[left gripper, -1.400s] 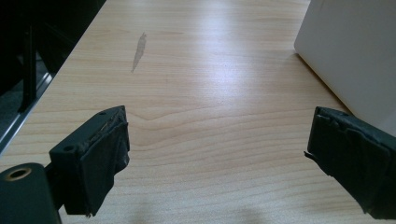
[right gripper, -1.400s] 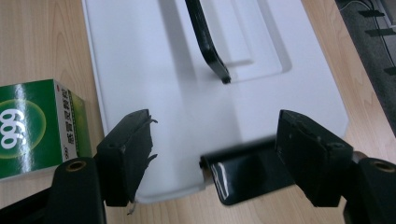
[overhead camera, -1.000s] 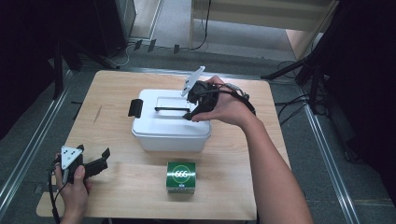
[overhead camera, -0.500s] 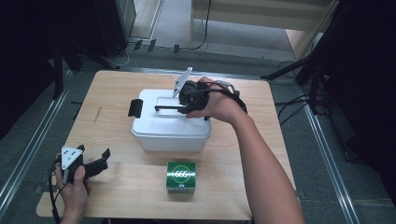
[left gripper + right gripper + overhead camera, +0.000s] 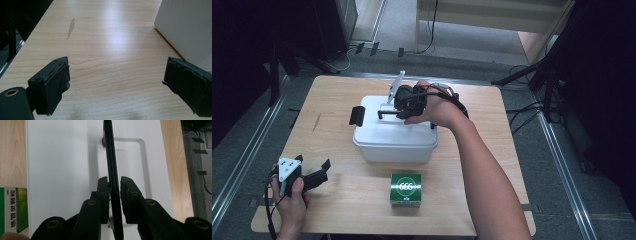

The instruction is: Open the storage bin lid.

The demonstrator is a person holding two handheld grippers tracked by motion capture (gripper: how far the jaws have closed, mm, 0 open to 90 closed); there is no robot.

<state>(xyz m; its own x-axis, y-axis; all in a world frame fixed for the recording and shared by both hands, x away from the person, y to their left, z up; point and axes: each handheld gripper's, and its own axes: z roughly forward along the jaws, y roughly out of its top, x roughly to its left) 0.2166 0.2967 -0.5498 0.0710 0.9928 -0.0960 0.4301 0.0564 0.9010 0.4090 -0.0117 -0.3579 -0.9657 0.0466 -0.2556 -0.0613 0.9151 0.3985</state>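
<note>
1. Altogether, one light wooden table [image 5: 492, 165] carries one white rectangular plastic storage box [image 5: 394, 142] and one small green and white cardboard carton [image 5: 405, 189]; two hand-held grippers are at work over it.
2. On the box lid sits one thin black carrying handle [image 5: 112, 170], raised on edge above a shallow rectangular recess, and one black latch clip [image 5: 357, 115] shows on the box's end wall.
3. That handle's long axis runs straight away from the right gripper [image 5: 114, 185] in the right gripper view, parallel to the two jaws; in the high view it lies along the length of the lid.
4. The right gripper's jaws stand nearly closed, one on each flat side of the handle, pressing or almost pressing it; the handle continues beyond the fingertips [image 5: 102, 181] toward its far pivot.
5. To the left of those fingertips, past the lid's edge, lies the green carton, with printed characters on its white panel.
6. The left gripper [image 5: 116, 75] has its jaws spread wide with nothing between them, only bare wood.
7. Ahead and to the right of its right finger [image 5: 186, 82] stands the white wall of the box, apart from the pad.
8. The left hand [image 5: 292, 202] holds this gripper low over the table's near left corner, well apart from the box.
</note>
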